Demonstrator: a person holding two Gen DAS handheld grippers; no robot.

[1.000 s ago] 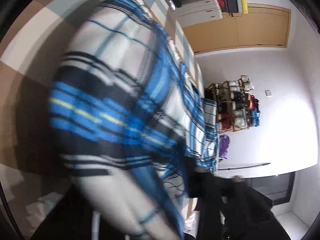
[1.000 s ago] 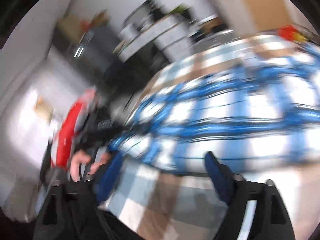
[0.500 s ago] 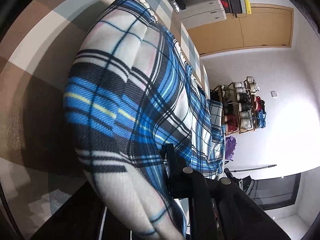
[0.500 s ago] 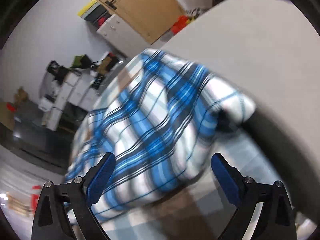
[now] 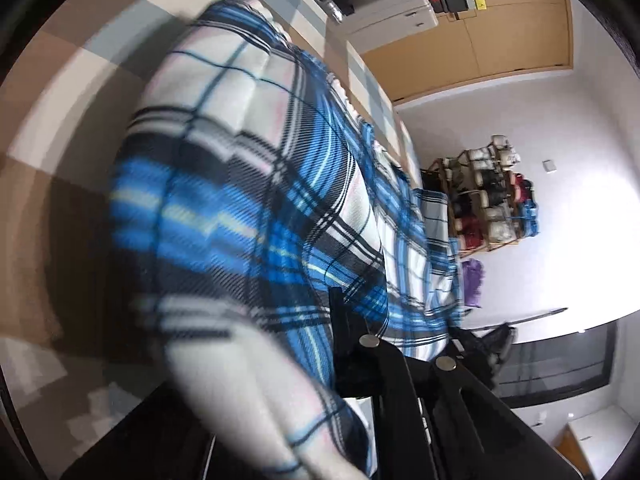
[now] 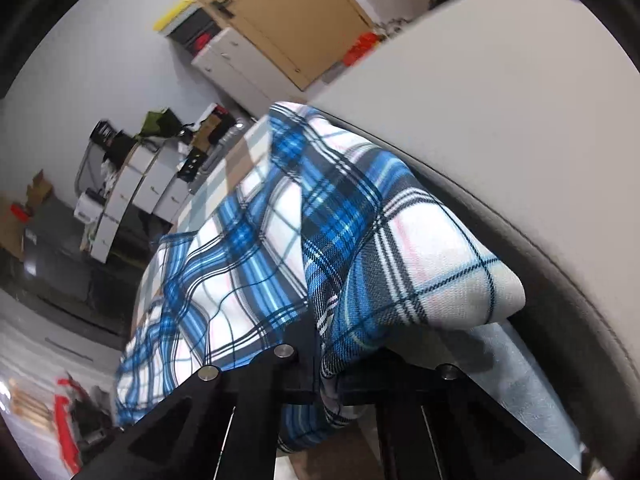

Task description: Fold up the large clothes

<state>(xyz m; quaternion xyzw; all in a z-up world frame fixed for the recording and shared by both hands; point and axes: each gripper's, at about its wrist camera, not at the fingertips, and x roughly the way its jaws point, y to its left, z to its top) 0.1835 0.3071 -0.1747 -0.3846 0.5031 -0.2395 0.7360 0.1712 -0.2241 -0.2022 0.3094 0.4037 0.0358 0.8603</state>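
— Where's the plaid shirt (image 5: 256, 208)?

— Spread over the checked bed cover (image 5: 60, 92), one end bunched against a pale grey panel (image 6: 500, 92). Both tongs are clamped on it: left tongs (image 5: 360, 344) on a near edge, right tongs (image 6: 320, 364) on a fold.

— How will it handle?

— Soft, light and limp, I'd judge; it sags between grips, so hold hems or corners. Open bed lies far left; the panel crowds the right.
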